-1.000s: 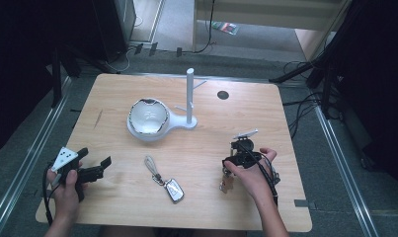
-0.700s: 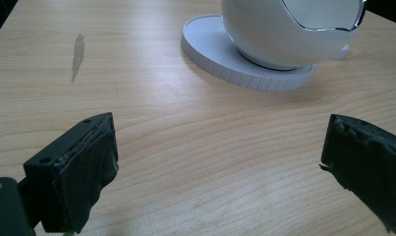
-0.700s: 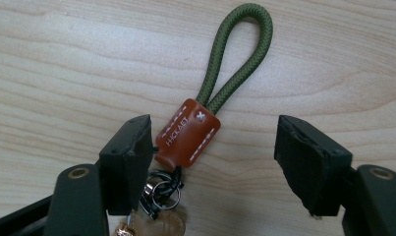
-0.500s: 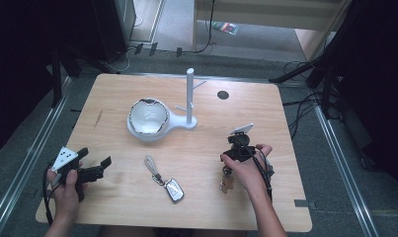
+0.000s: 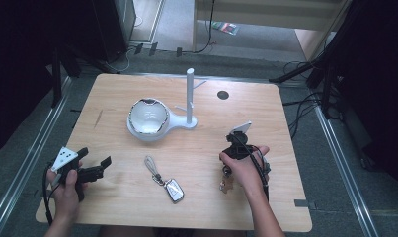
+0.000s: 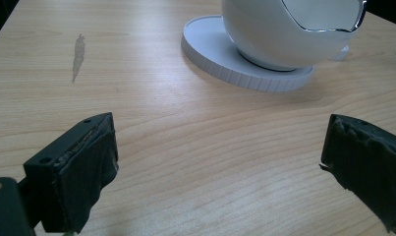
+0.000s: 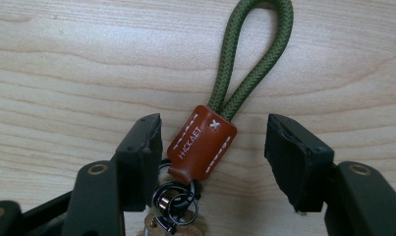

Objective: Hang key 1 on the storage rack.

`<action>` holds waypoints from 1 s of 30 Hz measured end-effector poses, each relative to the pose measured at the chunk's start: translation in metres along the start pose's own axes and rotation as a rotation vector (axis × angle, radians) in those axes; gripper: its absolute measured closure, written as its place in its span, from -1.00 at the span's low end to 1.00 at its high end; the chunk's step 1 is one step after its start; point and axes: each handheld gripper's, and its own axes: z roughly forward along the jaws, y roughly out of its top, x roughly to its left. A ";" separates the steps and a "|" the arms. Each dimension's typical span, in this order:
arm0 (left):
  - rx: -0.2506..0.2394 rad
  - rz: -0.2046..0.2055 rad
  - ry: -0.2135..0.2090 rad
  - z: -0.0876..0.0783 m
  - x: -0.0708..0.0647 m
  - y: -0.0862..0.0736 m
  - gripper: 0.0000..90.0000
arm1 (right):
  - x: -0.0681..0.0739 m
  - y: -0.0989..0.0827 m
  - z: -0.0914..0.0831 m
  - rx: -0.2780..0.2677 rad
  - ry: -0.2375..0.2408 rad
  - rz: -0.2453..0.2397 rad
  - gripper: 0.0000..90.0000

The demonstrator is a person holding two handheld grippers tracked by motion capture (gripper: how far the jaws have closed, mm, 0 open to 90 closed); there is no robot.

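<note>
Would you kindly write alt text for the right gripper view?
A brown leather key tag with a green cord loop lies on a wooden table between the right tongs, whose jaws have just been closing but do not touch it.

Right gripper point(image 7: 212, 147) fingers have been closing around the keychain point(image 7: 203, 145) (apparently not yet touching).

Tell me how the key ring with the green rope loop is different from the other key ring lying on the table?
The green-rope key ring has a brown leather tab and lies between the right gripper jaws, which have just been closing but do not press on it. The other key ring has a pale grey loop and a shiny silver fob, and lies alone at the middle front, away from both grippers. Both lie flat on the wooden table and have a loop joined by metal rings.
</note>
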 end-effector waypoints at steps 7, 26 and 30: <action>0.000 -0.001 0.001 0.000 0.000 0.000 -0.97 | -0.001 0.000 0.002 0.013 0.016 -0.005 0.14; -0.001 0.001 0.002 0.000 0.000 0.000 -0.97 | -0.001 -0.002 0.005 0.027 -0.007 -0.048 0.48; 0.000 0.001 0.002 0.000 0.000 0.000 -0.97 | -0.002 -0.002 0.004 0.035 0.003 -0.079 0.51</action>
